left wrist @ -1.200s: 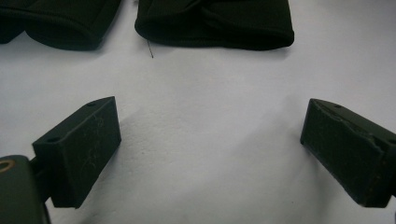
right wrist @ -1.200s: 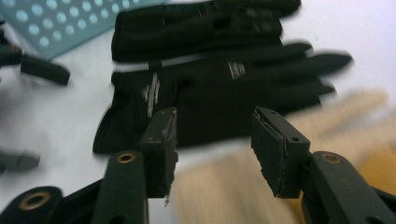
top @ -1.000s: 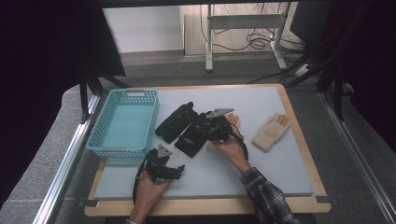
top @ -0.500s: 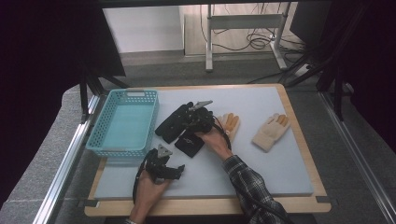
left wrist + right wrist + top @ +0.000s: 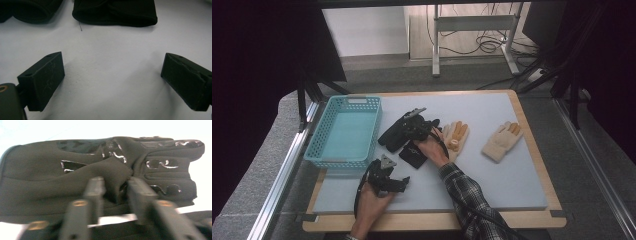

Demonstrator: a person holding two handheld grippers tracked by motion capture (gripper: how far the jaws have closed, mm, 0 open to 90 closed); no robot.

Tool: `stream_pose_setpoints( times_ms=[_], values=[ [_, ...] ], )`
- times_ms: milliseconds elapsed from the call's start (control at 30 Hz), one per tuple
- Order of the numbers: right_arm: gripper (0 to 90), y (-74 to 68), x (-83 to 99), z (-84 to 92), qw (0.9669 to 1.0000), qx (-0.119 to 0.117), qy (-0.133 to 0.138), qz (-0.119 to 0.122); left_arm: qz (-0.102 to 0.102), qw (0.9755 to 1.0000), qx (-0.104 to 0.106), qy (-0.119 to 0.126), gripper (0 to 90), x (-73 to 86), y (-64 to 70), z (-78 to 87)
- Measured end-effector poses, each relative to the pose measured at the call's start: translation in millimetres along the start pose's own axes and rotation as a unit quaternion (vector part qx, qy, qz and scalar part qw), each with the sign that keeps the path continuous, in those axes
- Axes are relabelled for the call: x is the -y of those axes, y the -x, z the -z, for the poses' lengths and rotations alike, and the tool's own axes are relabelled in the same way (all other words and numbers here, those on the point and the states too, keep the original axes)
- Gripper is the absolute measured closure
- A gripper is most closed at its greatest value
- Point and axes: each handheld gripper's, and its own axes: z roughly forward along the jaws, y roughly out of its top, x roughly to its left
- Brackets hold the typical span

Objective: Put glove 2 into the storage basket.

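Two black gloves lie mid-mat, one (image 5: 391, 136) beside the basket, the other (image 5: 412, 154) just below it. My right gripper (image 5: 401, 131) is over the upper black glove (image 5: 50, 170). In the right gripper view the right gripper (image 5: 115, 187) has just been closing, and its pads now pinch a raised fold of that glove's fabric. My left gripper (image 5: 398, 181) rests on the mat near the front, and the left gripper (image 5: 112, 82) stands wide open with bare mat between its jaws. The cuffs of the two black gloves (image 5: 115, 12) lie ahead of it.
A teal basket (image 5: 357, 100) stands at the left of the mat. Two cream gloves lie to the right, one (image 5: 455, 135) beside my right hand, the other (image 5: 502, 141) farther right. The pale mat (image 5: 512, 185) sits on a wooden board.
My right hand has moved left from beside the cream glove onto the black glove near the basket. The left hand has stayed in place.
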Motion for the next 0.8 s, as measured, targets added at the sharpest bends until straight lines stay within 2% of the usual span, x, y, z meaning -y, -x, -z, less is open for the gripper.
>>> stream_pose_setpoints(
  times_ms=[67, 167, 400, 567, 600, 767, 800],
  values=[
    [80.2, 0.9, -1.0, 0.6, 1.0000, 0.002, -0.003, -0.007, 0.000, 1.0000, 0.000, 0.000, 5.3, 0.0, 0.0, 0.1],
    [83.9, 2.2, -1.2, 1.7, 0.9999, -0.001, -0.006, -0.010, 0.000, 1.0000, 0.000, 0.000, 5.3, 0.0, 0.0, 0.1],
    [84.9, 1.7, -4.1, 9.9, 1.0000, -0.003, 0.005, -0.005, 0.000, 1.0000, 0.001, 0.000, 5.3, 0.0, -0.1, 0.1],
    [85.0, 1.6, -9.0, 22.4, 0.9997, -0.006, 0.022, 0.005, 0.000, 1.0000, 0.000, 0.000, 5.3, 0.0, 0.0, 0.0],
    [85.0, 1.3, -12.0, 29.2, 0.9994, -0.006, 0.031, 0.013, 0.000, 1.0000, 0.000, 0.000, 5.3, 0.1, 0.0, 0.0],
    [85.0, 0.5, -17.7, 44.1, 0.9986, -0.013, 0.049, 0.016, 0.000, 1.0000, 0.000, 0.000, 5.3, 0.1, -0.1, 0.1],
    [85.0, -1.5, -21.1, 53.8, 0.9980, -0.014, 0.057, 0.024, 0.000, 1.0000, 0.000, 0.000, 5.3, 0.1, -0.1, 0.1]
  ],
)
